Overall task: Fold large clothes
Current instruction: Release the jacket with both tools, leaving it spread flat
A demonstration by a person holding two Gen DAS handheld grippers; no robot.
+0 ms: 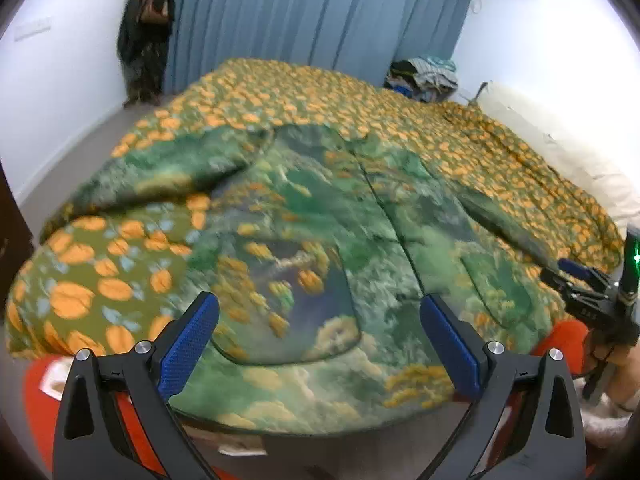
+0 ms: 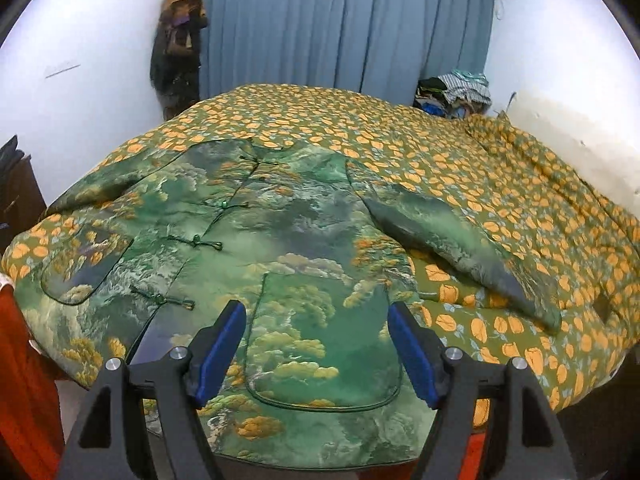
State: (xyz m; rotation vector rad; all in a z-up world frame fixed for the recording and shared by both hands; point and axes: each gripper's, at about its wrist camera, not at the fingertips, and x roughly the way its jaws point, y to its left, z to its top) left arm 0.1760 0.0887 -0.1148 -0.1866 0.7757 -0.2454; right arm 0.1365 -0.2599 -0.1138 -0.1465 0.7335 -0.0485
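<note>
I see the green printed jacket (image 2: 280, 240) spread flat, front up, on the orange-flowered bedspread (image 2: 480, 184). My left gripper (image 1: 320, 340) stands wide apart, nothing between its pads; the jacket's hem lies beyond and below. My right gripper (image 2: 316, 354) is likewise parted and empty, above the right pocket.

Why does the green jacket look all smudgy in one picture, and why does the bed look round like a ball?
Left wrist view: the jacket and bedspread are smeared by motion blur. Right wrist view: sharp, the knot buttons read clearly. Both views: the fisheye lens bulges the bed and darkens the corners.
</note>
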